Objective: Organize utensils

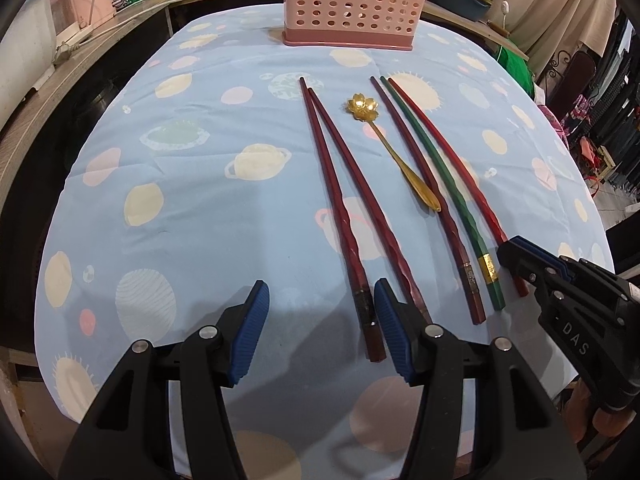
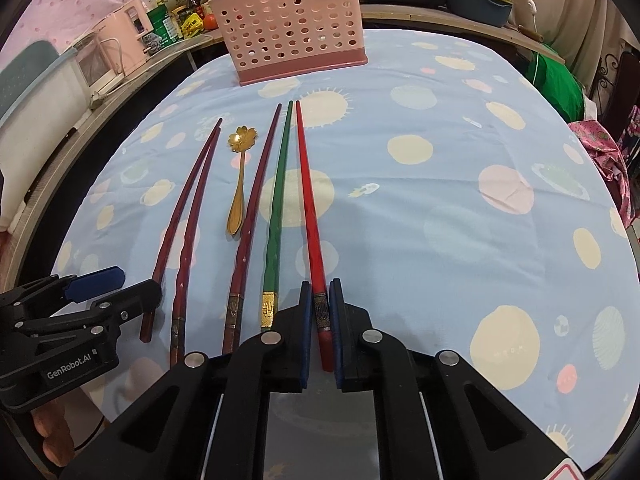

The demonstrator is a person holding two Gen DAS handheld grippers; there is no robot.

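Five chopsticks (image 2: 276, 208) side by side on tablecloth (image 2: 440, 208), spoon (image 2: 239, 176) between second and third from left. Basket (image 2: 296, 20) behind, at far edge. Right gripper (image 2: 320, 320) around rightmost chopstick (image 2: 310, 216); left gripper (image 1: 320, 320) near leftmost pair (image 1: 340, 200).

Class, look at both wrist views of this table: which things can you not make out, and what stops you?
- Holder: top cut off by the frame edge in the left view.
- Holder's inside: hidden by its walls, right view.
- Red chopstick: whether clamped or only between the right gripper's jaws.
- Shelf bottles: labels too small.
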